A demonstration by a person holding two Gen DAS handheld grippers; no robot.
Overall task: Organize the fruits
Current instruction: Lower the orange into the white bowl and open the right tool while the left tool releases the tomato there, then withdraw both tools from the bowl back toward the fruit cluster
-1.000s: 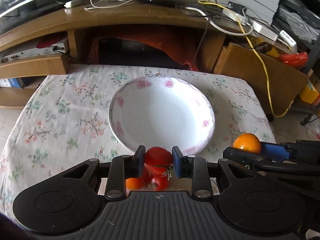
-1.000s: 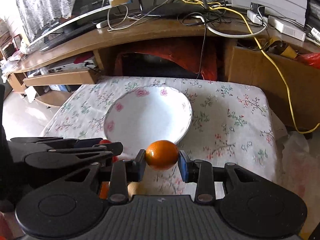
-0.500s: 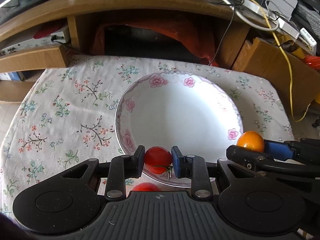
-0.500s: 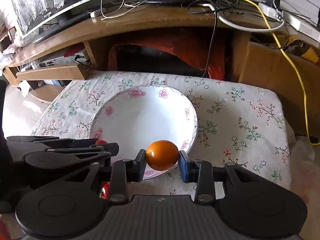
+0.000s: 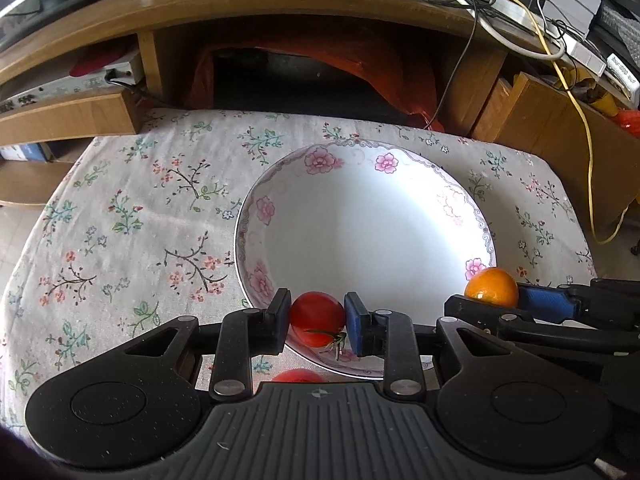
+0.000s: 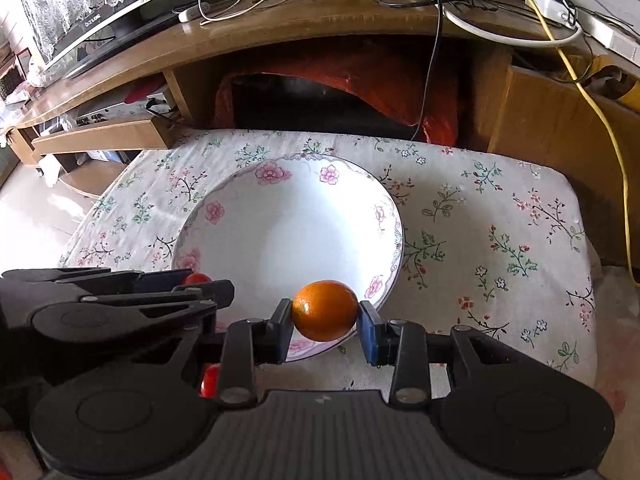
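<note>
Left wrist view: the left gripper (image 5: pixel 317 317) is clamped on a red tomato (image 5: pixel 316 317), pads touching it on both sides, green stem pointing down and toward the camera. The tomato hangs just over the near rim of the white floral plate (image 5: pixel 256 208), which sits empty on the flowered tablecloth (image 5: pixel 120 220). A second tomato (image 5: pixel 294 376) shows only as a red sliver below the jaws, on the cloth just short of the plate. At right, the right gripper (image 5: pixel 496 294) is seen side-on, holding the orange (image 5: pixel 491 286) near the plate's right rim. Right wrist view: the right gripper (image 6: pixel 325 312) is closed on the orange (image 6: pixel 325 310), which is gripped across its middle and sits above the plate's (image 6: pixel 394 220) near-right edge; the left gripper's (image 6: pixel 200 284) body crosses in from the left with a bit of red tomato (image 6: pixel 198 278) showing between its fingers. Another red fruit (image 6: pixel 210 380) peeks out low, beside the right gripper's frame; how much of it lies there cannot be told. Judgement: step in hand is delivery of both fruits into the plate. To do it well, carry each fruit further inward past the rim toward the well, lower it close to the surface before opening, and release one at a time so the round fruits do not roll, knock each other or ride out over the shallow edge. Keep the two grippers apart; they are near each other.
</note>
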